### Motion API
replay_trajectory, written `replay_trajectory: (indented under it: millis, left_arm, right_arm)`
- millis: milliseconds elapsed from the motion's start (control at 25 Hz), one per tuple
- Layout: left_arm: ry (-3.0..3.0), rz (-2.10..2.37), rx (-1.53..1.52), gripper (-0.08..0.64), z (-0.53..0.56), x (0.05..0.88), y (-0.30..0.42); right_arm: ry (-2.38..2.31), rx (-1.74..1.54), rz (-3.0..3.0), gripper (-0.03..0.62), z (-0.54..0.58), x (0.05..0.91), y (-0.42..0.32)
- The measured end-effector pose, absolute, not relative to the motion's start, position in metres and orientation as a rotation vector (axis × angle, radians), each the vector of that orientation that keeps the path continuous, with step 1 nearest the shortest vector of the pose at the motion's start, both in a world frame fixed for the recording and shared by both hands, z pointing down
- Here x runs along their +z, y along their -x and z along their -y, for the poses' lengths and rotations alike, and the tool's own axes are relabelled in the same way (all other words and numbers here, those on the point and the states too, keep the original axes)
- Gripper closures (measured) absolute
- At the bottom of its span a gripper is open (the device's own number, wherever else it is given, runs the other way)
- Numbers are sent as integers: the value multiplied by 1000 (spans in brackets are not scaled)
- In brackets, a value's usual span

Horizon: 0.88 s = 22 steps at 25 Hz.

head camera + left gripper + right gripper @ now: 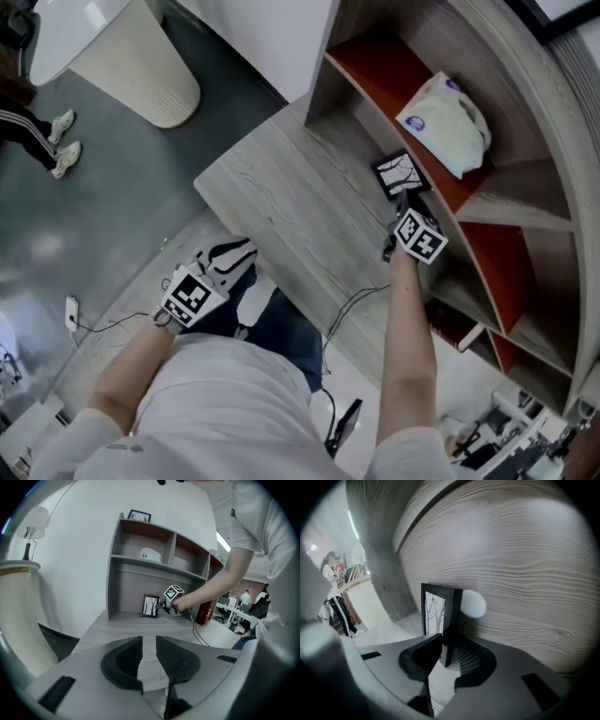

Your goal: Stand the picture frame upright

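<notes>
Picture frame (440,616) stands almost upright on the counter (281,197) against the shelf unit (506,169), its edge clamped by the right gripper (445,651); apparently only release remains, while the left gripper (149,656) idles empty, jaws slightly parted.

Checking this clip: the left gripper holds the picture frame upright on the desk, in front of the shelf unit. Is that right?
Not quite. The right gripper holds the picture frame, jaws closed on its edge, as the right gripper view shows. The left gripper is empty, jaws apart. The frame does stand upright on the desk in front of the shelf unit.
</notes>
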<state>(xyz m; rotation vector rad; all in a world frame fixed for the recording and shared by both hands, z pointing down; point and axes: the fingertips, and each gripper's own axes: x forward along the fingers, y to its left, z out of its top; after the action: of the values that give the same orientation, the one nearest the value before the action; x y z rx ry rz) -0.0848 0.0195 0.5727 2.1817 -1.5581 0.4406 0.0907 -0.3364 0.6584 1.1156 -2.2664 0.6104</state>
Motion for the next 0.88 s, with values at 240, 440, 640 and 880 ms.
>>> replay_trajectory:
  millis: [240, 440, 640, 880]
  left_arm:
    - [-2177, 1570, 454, 465, -19, 574, 92]
    - [-2167, 1575, 446, 465, -18, 572, 92]
    - [-2168, 1575, 450, 465, -16, 574, 93]
    - [-2172, 1576, 449, 465, -15, 573, 95]
  right_arm:
    - [-1138, 598, 2260, 497, 341, 660, -93]
    - [-1157, 606, 2256, 494, 342, 659, -94]
    - [-1150, 598, 2254, 491, 342, 661, -97]
    - [-1182, 599, 2258, 485, 341, 657, -100]
